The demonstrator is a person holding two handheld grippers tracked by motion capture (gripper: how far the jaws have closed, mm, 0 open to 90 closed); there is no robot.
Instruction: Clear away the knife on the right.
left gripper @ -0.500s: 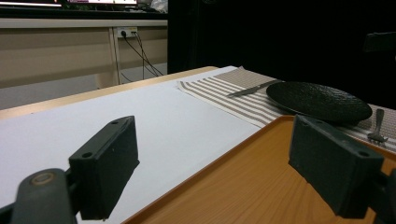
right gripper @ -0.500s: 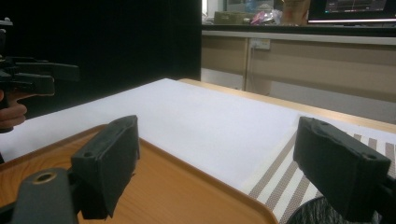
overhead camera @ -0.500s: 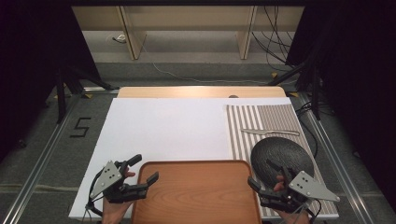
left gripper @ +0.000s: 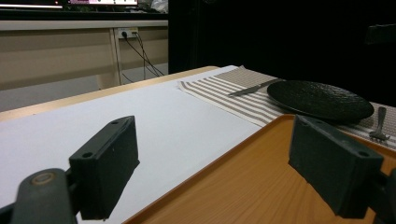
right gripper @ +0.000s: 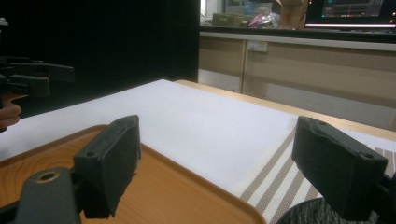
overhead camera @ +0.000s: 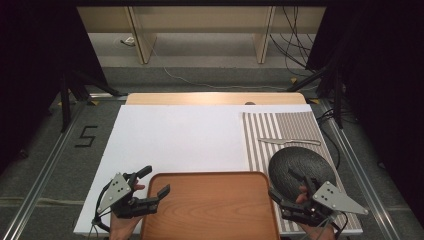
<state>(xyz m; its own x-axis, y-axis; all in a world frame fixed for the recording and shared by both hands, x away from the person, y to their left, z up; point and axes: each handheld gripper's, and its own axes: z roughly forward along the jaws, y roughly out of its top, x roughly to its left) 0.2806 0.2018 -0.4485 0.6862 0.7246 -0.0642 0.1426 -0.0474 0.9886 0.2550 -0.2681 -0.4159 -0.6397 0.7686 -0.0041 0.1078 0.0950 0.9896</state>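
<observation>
A brown wooden tray point(overhead camera: 210, 210) lies at the near edge of the white sheet point(overhead camera: 175, 140). My left gripper point(overhead camera: 154, 181) is open at the tray's left far corner, one jaw over the tray and one over the sheet, and the tray rim point(left gripper: 233, 158) runs between its jaws point(left gripper: 219, 163). My right gripper point(overhead camera: 283, 183) is open at the tray's right far corner, beside a black textured plate point(overhead camera: 300, 165). In the right gripper view the tray's corner point(right gripper: 187, 177) lies between the open jaws point(right gripper: 224, 168). Neither gripper holds anything.
The plate rests on a striped placemat point(overhead camera: 280, 125), with a knife point(overhead camera: 290, 141) just beyond it. A fork point(left gripper: 380, 123) lies to the right of the plate point(left gripper: 322, 98). The table's wooden far edge point(overhead camera: 215, 98) borders the sheet. Dark curtains stand on both sides.
</observation>
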